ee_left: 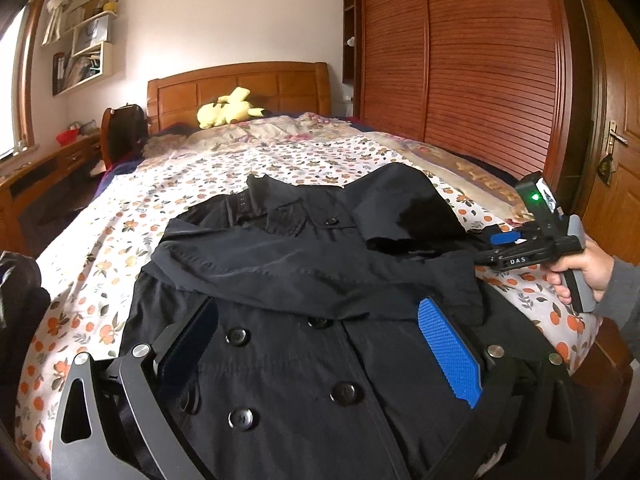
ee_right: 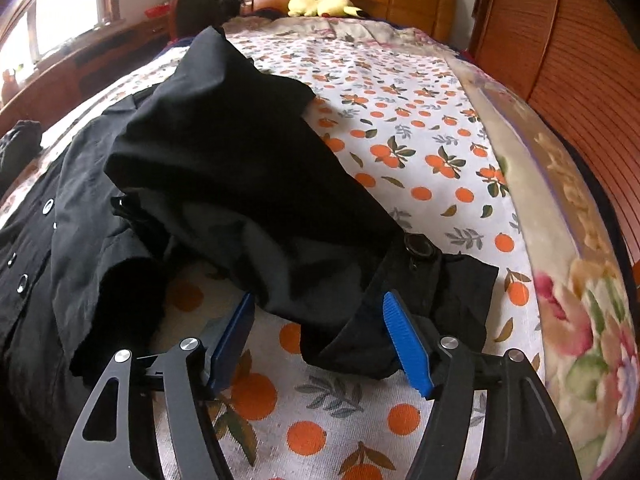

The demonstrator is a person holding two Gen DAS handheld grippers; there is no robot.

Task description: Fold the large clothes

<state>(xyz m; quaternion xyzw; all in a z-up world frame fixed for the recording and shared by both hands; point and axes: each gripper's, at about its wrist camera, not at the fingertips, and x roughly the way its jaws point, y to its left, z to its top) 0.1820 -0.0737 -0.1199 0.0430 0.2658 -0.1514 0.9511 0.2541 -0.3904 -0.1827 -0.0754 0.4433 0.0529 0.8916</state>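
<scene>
A black double-breasted coat (ee_left: 320, 368) lies face up on the bed, with one sleeve (ee_left: 280, 256) folded across its chest. My left gripper (ee_left: 318, 308) hovers over the buttoned front, open, its jaws wide apart and nothing pinched. In the right wrist view the other sleeve (ee_right: 240, 160) lies bunched towards the coat (ee_right: 36, 248), its buttoned cuff (ee_right: 420, 248) near the blue pads. My right gripper (ee_right: 320, 300) is open; sleeve cloth sags loosely between its jaws. The left wrist view also shows that right gripper (ee_left: 504, 240) at the coat's right edge, held by a hand (ee_left: 580, 272).
The bed sheet (ee_right: 420, 152) has an orange-fruit print, with a floral blanket (ee_right: 580, 300) along its right side. A yellow plush toy (ee_left: 228, 110) sits by the wooden headboard (ee_left: 240, 84). A slatted wardrobe (ee_left: 460, 60) stands right, a desk (ee_left: 36, 176) left. Another dark garment (ee_left: 16, 300) lies at the left edge.
</scene>
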